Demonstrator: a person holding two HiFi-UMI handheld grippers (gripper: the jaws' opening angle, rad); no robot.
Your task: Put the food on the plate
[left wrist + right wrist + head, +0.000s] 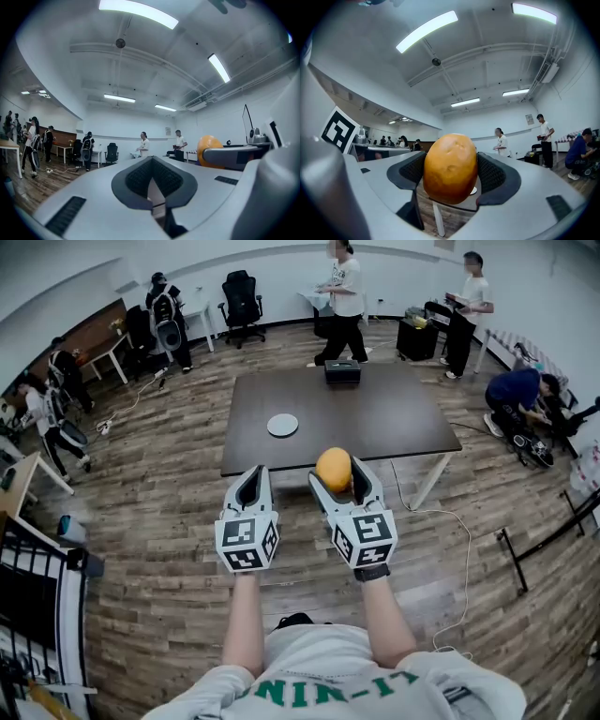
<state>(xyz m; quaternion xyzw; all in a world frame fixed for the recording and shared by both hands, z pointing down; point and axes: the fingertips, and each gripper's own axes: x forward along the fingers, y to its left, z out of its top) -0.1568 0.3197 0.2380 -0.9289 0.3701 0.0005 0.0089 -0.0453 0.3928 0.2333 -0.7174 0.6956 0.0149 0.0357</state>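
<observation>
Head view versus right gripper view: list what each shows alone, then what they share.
Head view only: the wearer's forearms, the dark table's whole top, and a black box at its far edge. Right gripper view only: ceiling light strips and the ribbed pads pressing both sides of the orange food. Both: that food held in the right claw, and people standing across the room.

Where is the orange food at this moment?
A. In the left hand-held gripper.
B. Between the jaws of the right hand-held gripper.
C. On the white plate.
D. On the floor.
B: the right hand-held gripper clamps the orange food between its pads; the plate on the table holds nothing.
</observation>
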